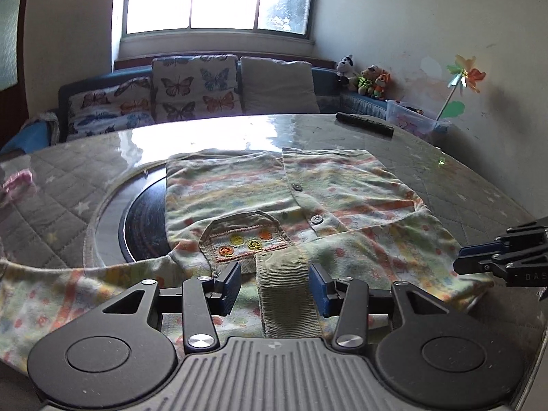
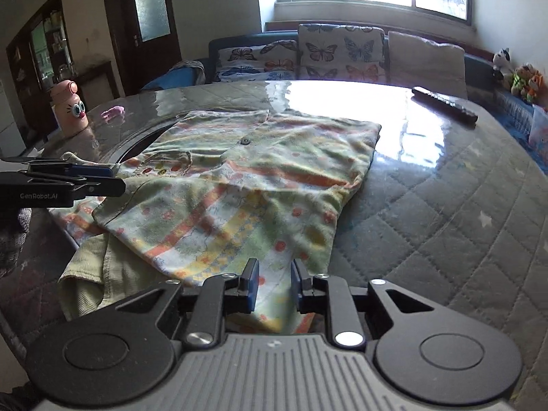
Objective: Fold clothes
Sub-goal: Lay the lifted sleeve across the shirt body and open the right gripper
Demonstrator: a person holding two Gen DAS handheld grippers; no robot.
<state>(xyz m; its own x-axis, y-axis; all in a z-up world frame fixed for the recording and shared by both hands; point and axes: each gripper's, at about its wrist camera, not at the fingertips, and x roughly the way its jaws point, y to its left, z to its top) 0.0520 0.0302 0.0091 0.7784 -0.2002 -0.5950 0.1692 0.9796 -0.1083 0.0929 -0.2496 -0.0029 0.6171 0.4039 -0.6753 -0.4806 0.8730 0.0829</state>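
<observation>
A pale green child's shirt [image 1: 342,185] with orange and yellow stripes, buttons and an embroidered pocket lies partly folded on the round table. In the right wrist view the shirt [image 2: 257,178] has its near part folded over. My left gripper [image 1: 275,286] stands open at the near edge, with a green corduroy strap [image 1: 287,294] lying between its blue pads, which do not press on it. My right gripper [image 2: 274,286] hovers low over the shirt's near right corner, its jaws a narrow gap apart with cloth under that gap. Each gripper shows in the other's view: the right gripper [image 1: 469,257], the left gripper [image 2: 109,178].
The table [image 2: 445,205] has a grey quilted cover under a glossy sheet, with a dark turntable [image 1: 144,219] beneath the shirt. A black remote [image 2: 445,104] lies at the far right, a pink bottle with eyes [image 2: 70,109] at the far left. A sofa with butterfly cushions [image 1: 195,85] stands behind.
</observation>
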